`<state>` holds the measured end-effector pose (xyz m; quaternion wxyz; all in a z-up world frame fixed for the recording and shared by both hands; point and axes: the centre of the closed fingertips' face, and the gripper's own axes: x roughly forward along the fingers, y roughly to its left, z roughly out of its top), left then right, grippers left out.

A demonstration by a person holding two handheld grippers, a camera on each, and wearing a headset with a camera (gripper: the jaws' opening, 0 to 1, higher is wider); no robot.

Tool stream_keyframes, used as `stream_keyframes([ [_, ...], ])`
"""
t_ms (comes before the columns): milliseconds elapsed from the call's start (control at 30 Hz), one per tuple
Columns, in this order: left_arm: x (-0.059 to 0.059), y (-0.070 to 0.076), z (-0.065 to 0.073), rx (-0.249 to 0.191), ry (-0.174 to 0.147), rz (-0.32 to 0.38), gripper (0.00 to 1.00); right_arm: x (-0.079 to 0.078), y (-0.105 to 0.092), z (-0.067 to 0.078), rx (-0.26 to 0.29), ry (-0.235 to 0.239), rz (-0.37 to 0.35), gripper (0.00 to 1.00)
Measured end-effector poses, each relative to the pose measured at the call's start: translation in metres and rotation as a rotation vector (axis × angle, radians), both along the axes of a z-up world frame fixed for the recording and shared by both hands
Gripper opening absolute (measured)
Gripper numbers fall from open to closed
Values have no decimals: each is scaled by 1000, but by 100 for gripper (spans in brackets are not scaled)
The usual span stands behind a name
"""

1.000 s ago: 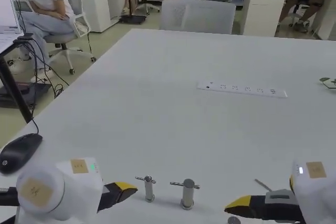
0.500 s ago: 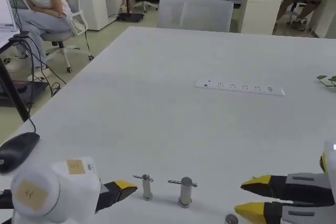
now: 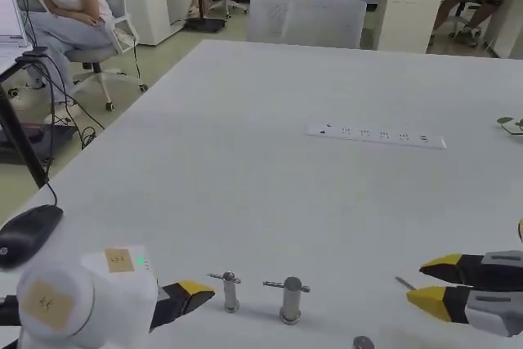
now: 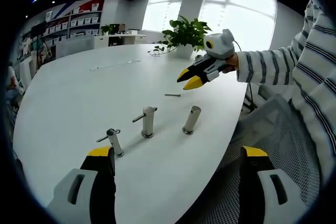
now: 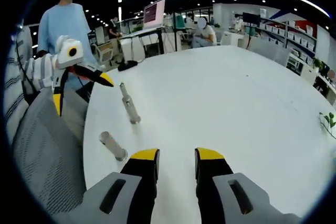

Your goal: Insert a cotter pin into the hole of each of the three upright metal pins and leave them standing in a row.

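Near the bench's [image 3: 270, 161] front edge, I am holding the left gripper [image 4: 177, 153] wide open, facing three upright pins in a row. The first pin [image 4: 114, 141] and the second pin [image 4: 148, 121] are carrying cotter pins; the bare pin [image 4: 191, 119] is cut off at the head view's bottom. The right gripper [image 3: 426, 282], narrowly parted and empty, is hovering near the loose cotter pin [image 4: 172, 95], which is lying beyond the bare pin.

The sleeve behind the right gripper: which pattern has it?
The sleeve has dark and light stripes, clearest in the left gripper view.
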<state>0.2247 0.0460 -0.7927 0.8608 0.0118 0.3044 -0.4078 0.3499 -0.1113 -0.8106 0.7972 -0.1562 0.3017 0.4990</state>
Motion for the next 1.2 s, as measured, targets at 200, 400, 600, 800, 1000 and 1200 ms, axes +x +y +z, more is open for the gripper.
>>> stream_keyframes([
  [200, 1, 0, 0, 1, -1, 2, 99, 12, -5, -10, -42, 7, -2, 28],
  [400, 0, 1, -1, 3, 2, 5, 99, 18, -6, -24, -90, 28, 14, 28],
  [600, 0, 2, -2, 5, 3, 8, 99, 21, -9, -37, -131, 57, 26, 27],
  [800, 0, 3, -2, 6, 3, 12, 99, 22, -12, -46, -155, 84, 26, 27],
  [1000, 0, 5, -4, 11, 7, 14, 99, 22, -13, -51, -179, 109, 31, 24],
  [1200, 0, 6, -5, 12, 10, 15, 98, 24, -13, -53, -206, 106, 50, 20],
])
